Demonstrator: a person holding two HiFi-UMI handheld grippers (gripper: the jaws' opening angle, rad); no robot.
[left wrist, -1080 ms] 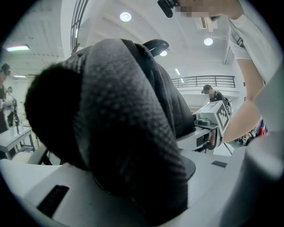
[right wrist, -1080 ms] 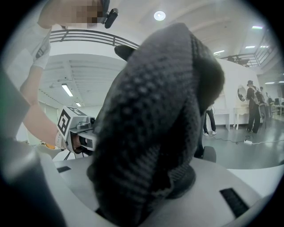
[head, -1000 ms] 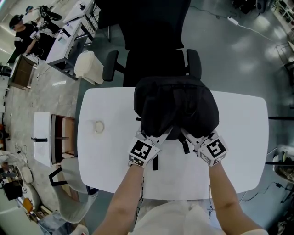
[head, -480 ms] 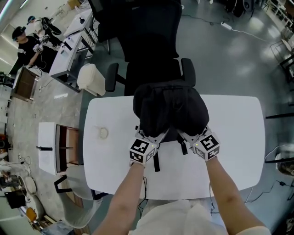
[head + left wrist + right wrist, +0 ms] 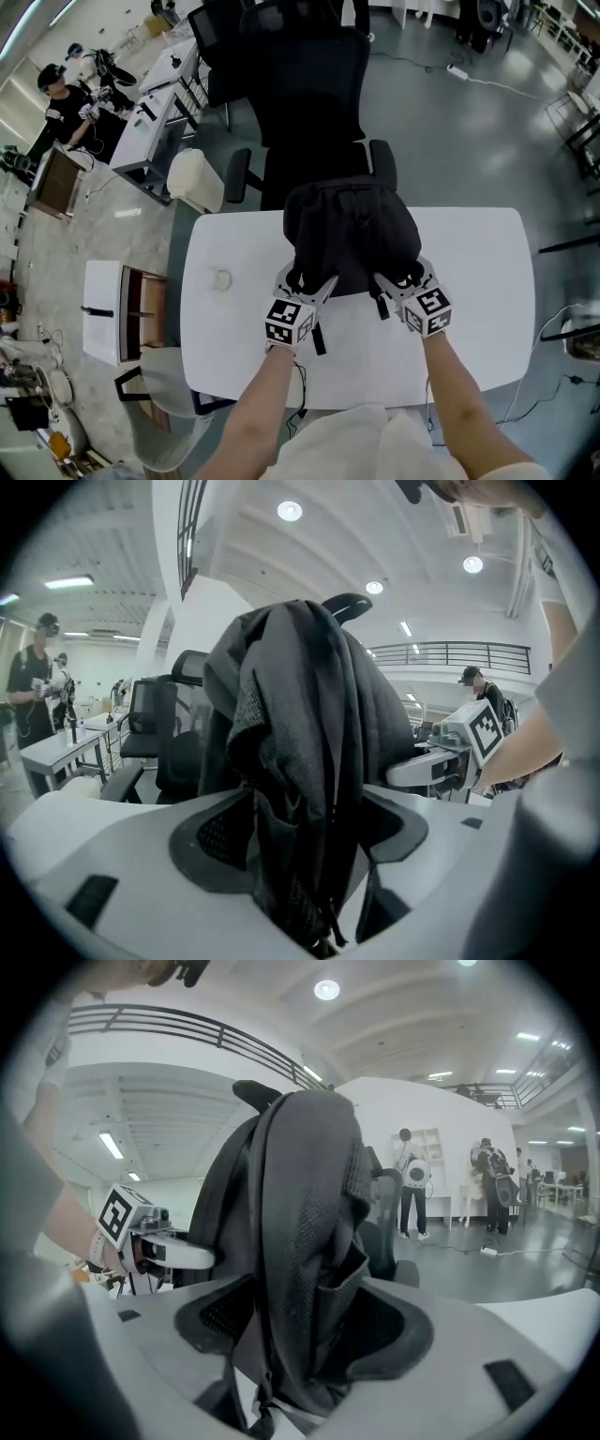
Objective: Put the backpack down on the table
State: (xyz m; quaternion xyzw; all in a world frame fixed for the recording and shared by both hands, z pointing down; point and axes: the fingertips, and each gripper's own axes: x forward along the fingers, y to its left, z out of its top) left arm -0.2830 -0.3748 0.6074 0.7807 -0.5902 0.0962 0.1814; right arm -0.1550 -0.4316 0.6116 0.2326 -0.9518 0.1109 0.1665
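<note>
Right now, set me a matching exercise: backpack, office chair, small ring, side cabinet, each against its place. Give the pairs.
1. backpack
2. office chair
3. small ring
4. side cabinet

a. on the floor beyond the table's far edge
b. flat on the table, left of the backpack, apart from it
c. on the floor off the table's left end
d. standing on the table by its far edge

Pairs: 1-d, 2-a, 3-b, 4-c

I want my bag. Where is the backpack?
In the head view the backpack stands on the white table, at the middle of its far edge, right in front of the black chair.
</note>
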